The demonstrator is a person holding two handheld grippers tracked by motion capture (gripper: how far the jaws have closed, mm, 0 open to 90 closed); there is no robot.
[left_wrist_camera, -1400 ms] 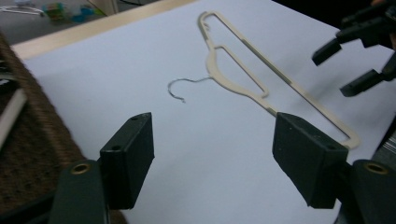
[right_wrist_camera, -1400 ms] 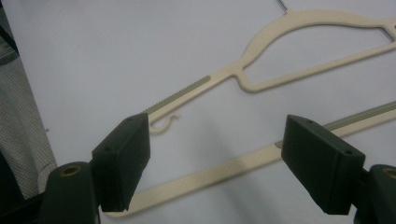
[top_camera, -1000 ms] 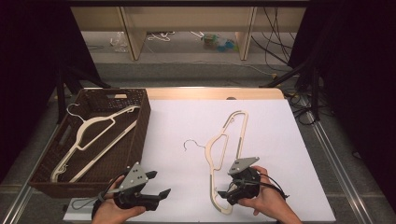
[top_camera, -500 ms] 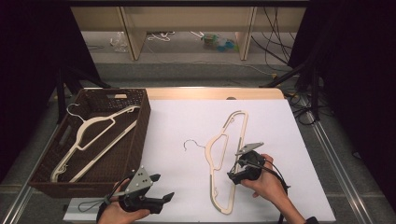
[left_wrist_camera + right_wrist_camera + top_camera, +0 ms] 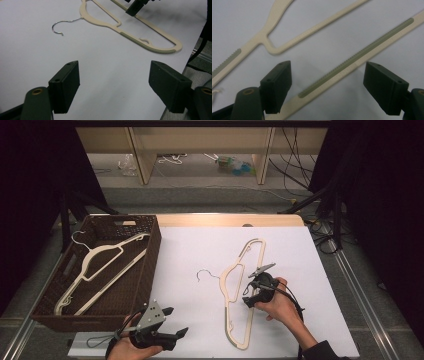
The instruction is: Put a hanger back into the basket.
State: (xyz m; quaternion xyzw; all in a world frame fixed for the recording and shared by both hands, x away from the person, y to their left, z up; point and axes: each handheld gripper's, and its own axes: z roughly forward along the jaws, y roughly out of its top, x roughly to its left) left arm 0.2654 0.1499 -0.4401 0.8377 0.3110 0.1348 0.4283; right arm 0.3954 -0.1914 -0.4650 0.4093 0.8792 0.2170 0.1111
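Jaws of the right gripper [image 5: 248, 301] are seen spread apart over the cream hanger [image 5: 235, 290] that lies flat on the white bench [image 5: 300, 250]. In the right gripper view the hanger's bottom bar [image 5: 352, 62], with its ribbed grey-green strip, runs slantwise between the two black jaws, and neither pad is pressed on it; whether the jaw tips touch the bar cannot be told. Those jaws have just been closing a little, with the bar between them and no grip made. In the high view the right gripper is held by the right hand [image 5: 280, 307] just beside the hanger's right-hand side, about midway along its length.

The hanger's metal hook [image 5: 202, 274] points toward the left of the bench, and its two ends lie toward the far and near edges.

The left gripper [image 5: 167, 336] is held at the near edge of the bench, close to the front corner of the dark wicker basket [image 5: 150, 270]. Its jaws are also spread wide, with nothing but bare white surface between them, as the left gripper view shows; the hanger and its hook [image 5: 58, 27] lie well ahead of it.

A second cream hanger [image 5: 95, 270] is seen lying slantwise inside the basket.
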